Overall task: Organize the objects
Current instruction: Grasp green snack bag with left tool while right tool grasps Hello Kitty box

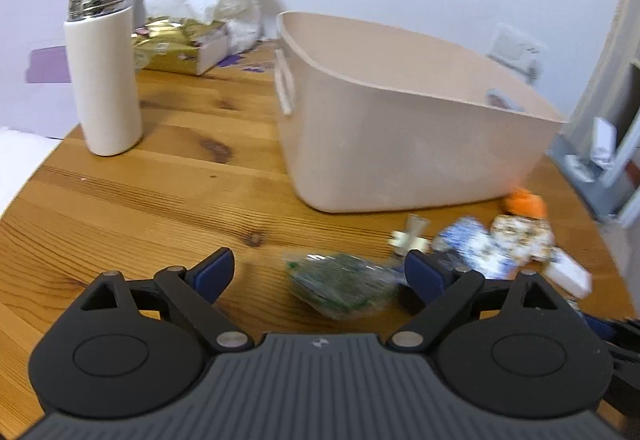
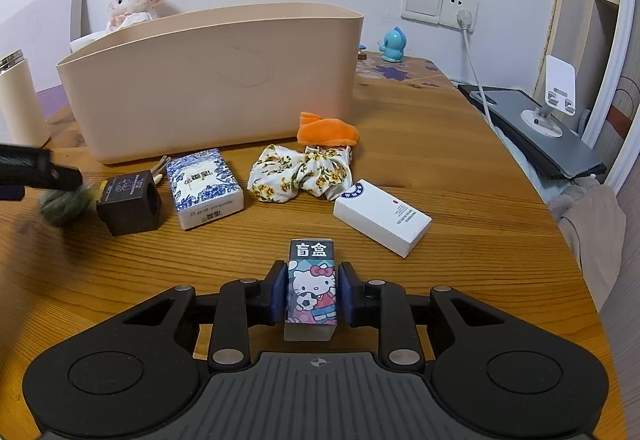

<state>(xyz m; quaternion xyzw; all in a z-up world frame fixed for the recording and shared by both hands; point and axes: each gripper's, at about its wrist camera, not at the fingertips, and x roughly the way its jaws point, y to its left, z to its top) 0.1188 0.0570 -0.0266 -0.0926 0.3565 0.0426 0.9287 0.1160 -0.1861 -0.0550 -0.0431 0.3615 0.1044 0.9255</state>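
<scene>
- Left wrist view: the left gripper [image 1: 316, 272] fills the lower frame with its blue-padded fingers spread wide. A blurred green clear-wrapped packet [image 1: 340, 286] lies on the wooden table [image 1: 160, 200] between them, nearer the right-hand finger; contact is unclear.
- The beige plastic tub [image 1: 400, 144] stands centre right, and a white steel-topped flask [image 1: 106, 76] stands upper left.
- Right wrist view: the right gripper [image 2: 312, 290], bottom centre, clamps a small Hello Kitty box [image 2: 312, 288].
- A blue-white tissue pack [image 2: 204, 188], a black cube-shaped block [image 2: 128, 204], a floral fabric scrunchie [image 2: 300, 172] and a white flat carton [image 2: 382, 216] lie mid-frame before the tub.
</scene>
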